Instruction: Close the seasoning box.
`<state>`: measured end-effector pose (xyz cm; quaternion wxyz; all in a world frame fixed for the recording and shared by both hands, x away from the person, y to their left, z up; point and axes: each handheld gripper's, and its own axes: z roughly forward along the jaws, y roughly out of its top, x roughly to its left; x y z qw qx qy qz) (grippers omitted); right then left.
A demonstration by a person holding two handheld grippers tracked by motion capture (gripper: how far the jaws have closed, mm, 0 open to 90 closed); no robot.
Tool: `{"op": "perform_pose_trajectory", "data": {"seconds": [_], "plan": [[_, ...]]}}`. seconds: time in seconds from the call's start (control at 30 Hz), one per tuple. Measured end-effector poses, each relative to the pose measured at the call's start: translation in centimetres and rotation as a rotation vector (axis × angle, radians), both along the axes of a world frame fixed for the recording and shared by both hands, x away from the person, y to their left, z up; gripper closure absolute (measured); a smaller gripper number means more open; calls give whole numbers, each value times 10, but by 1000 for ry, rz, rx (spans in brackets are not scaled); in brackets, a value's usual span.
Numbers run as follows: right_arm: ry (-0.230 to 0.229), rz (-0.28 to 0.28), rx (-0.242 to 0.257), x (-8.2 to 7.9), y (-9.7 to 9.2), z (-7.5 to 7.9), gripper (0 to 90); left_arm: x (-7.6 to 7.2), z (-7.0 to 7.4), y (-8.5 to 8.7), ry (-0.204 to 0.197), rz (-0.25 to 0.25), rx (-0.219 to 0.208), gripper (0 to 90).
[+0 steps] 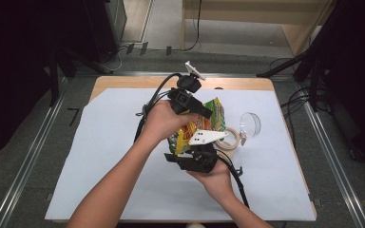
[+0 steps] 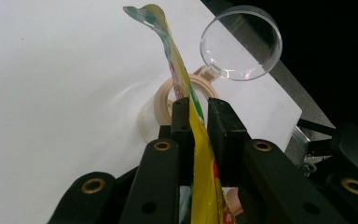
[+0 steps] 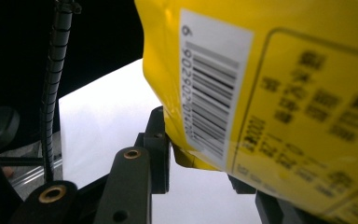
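Your left gripper [image 2: 196,119] has its jaws nearly shut on the thin edge of the yellow snack bag [image 2: 200,154], pinching it flat. Your right gripper [image 3: 200,154] clamps a lower corner of that bag beside the barcode, so you've got it held up between both hands, above the white sheet [image 1: 123,156]. Just beyond lie the tape roll [image 2: 161,100] and a clear round lid [image 2: 241,44].

Barcode label [image 3: 214,84] on yellow packet [image 3: 307,93]
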<state>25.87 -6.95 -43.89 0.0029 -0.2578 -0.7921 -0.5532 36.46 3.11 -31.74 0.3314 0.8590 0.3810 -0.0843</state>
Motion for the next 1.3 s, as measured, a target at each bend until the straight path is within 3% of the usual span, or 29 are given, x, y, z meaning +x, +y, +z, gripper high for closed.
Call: {"op": "perform_pose_trajectory", "data": {"seconds": [0.77,1.3], "plan": [[0,3,3,-1,-3,3,669,7,1,-5,25,-13,9,816],[1,-11,12,2,-5,2,680,7,2,-9,10,-14,13,816]]}}
